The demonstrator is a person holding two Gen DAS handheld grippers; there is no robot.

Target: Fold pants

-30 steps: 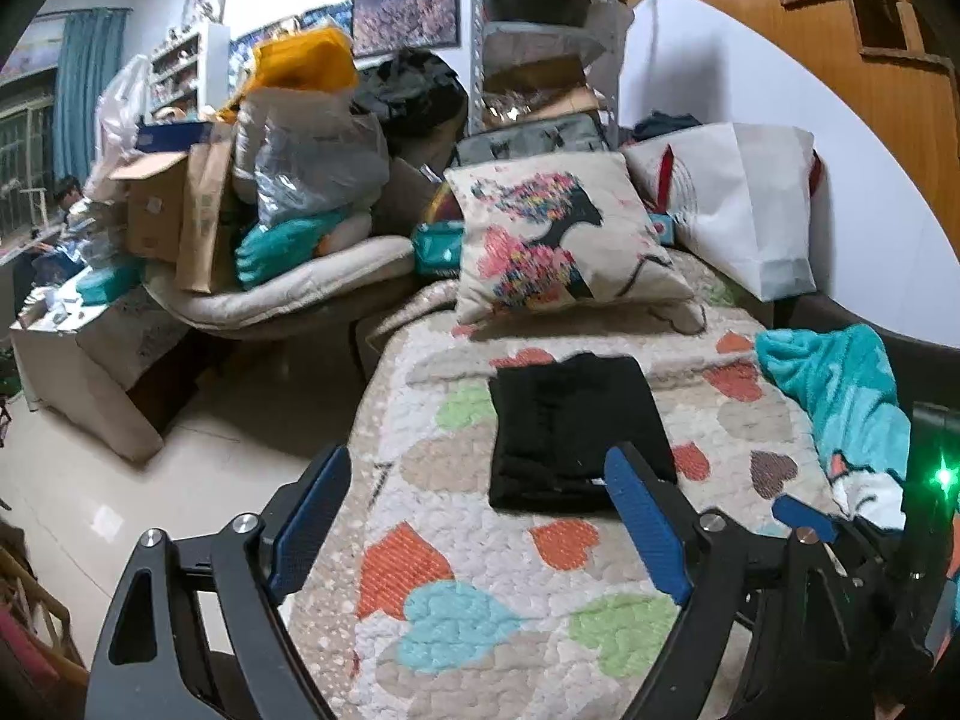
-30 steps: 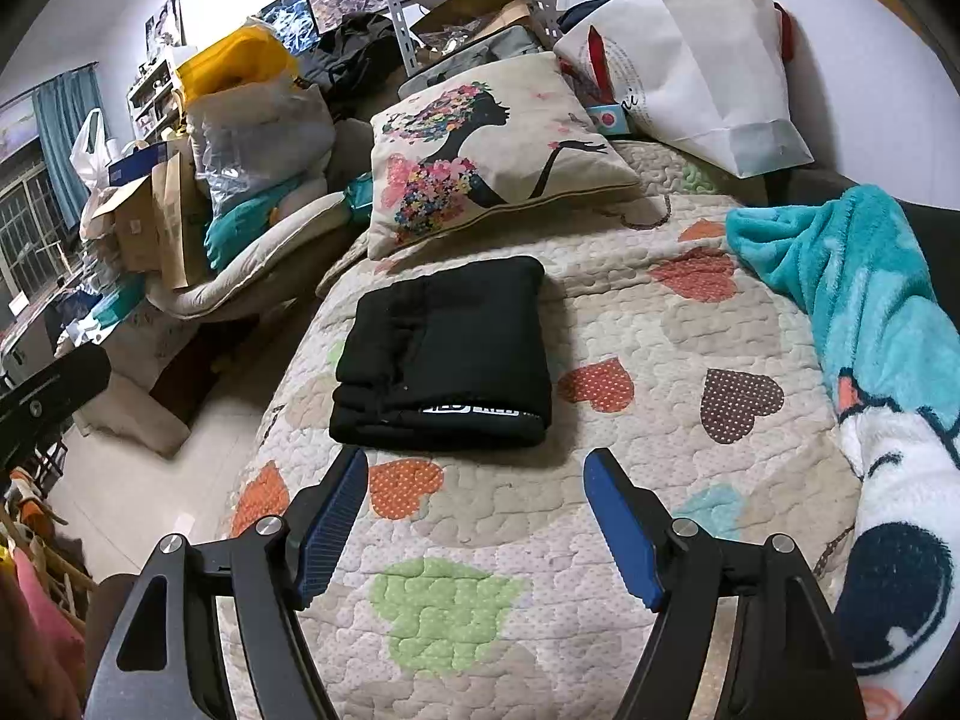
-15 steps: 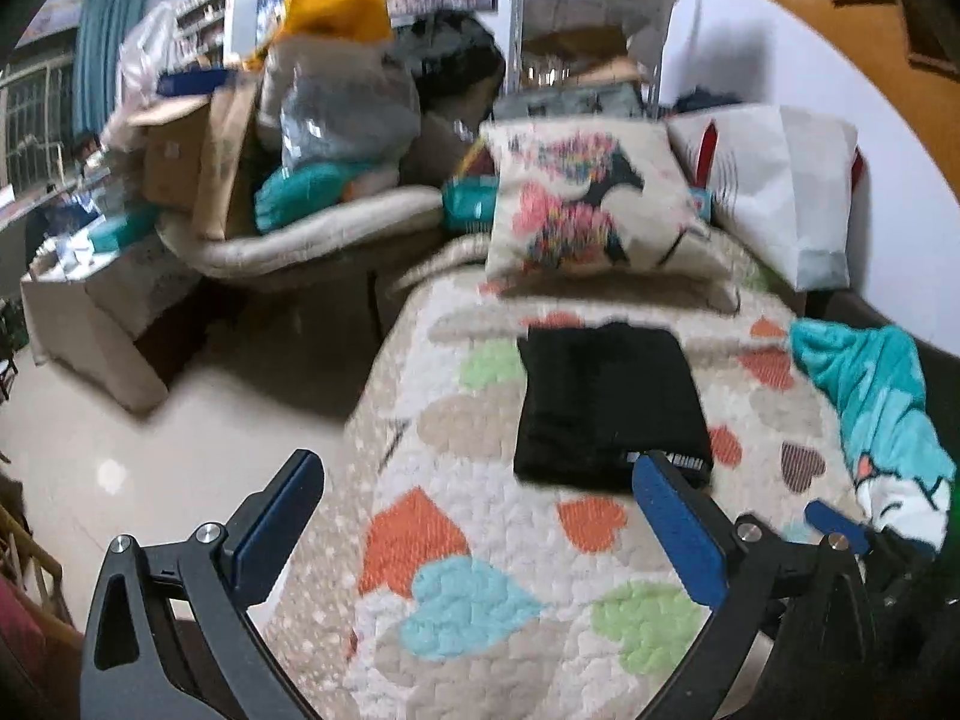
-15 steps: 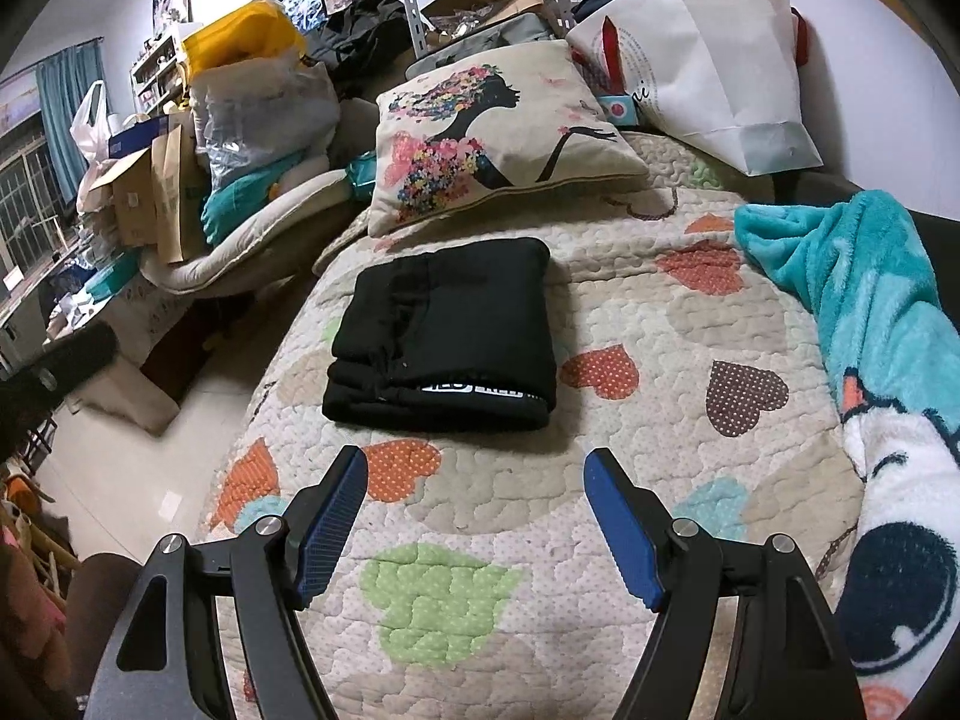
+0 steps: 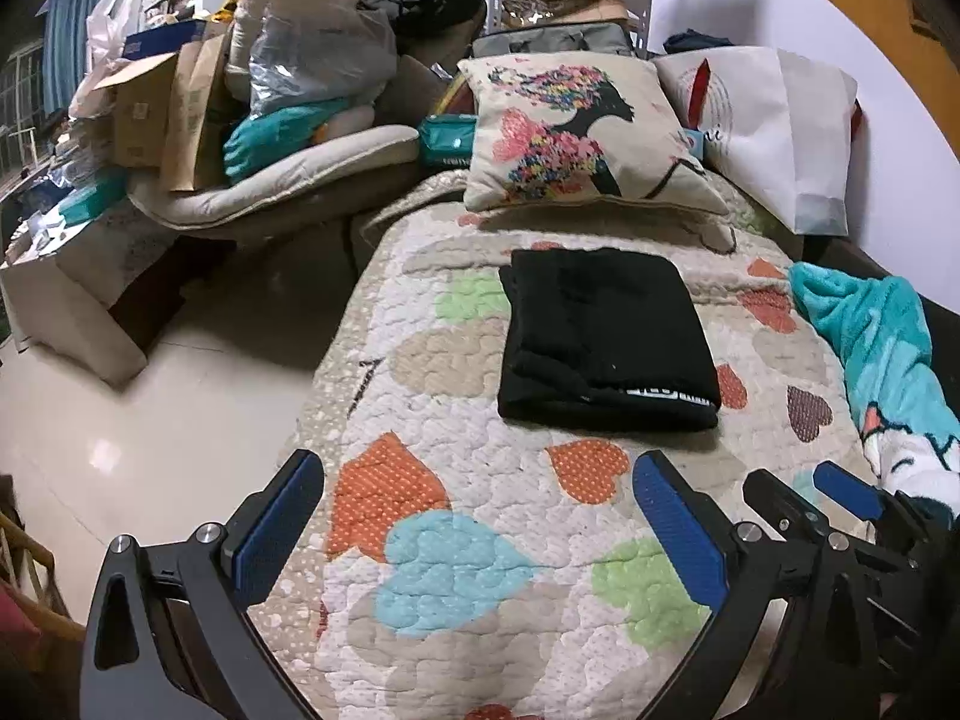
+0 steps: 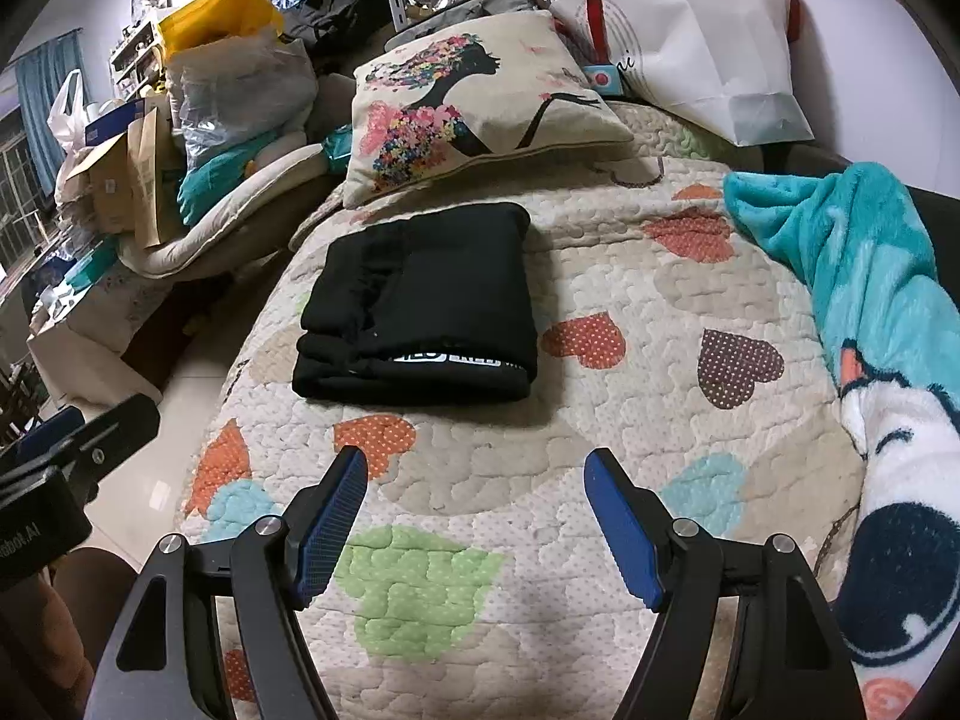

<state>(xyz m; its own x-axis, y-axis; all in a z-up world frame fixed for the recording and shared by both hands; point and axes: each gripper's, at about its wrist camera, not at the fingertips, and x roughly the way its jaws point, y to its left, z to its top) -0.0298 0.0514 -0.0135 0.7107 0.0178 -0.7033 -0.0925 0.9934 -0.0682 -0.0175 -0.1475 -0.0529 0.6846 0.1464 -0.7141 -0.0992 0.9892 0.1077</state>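
Observation:
Black pants (image 5: 603,330) lie folded into a neat rectangle on the heart-patterned quilt (image 5: 480,540), with a white-lettered waistband at the near edge. They also show in the right wrist view (image 6: 420,306). My left gripper (image 5: 477,474) is open and empty, held above the quilt short of the pants. My right gripper (image 6: 477,471) is open and empty, also short of the pants. The right gripper's blue fingers (image 5: 846,486) show at the right edge of the left wrist view.
A printed cushion (image 5: 576,132) and a white bag (image 5: 780,126) lie behind the pants. A teal blanket (image 6: 870,312) lies along the right side. Left of the bed are bare floor (image 5: 120,420), a padded seat and stacked boxes and bags (image 5: 240,90).
Both grippers have drawn back and shifted slightly, so the folded pants sit farther from the fingers. The pants have not moved. Both grippers stay open.

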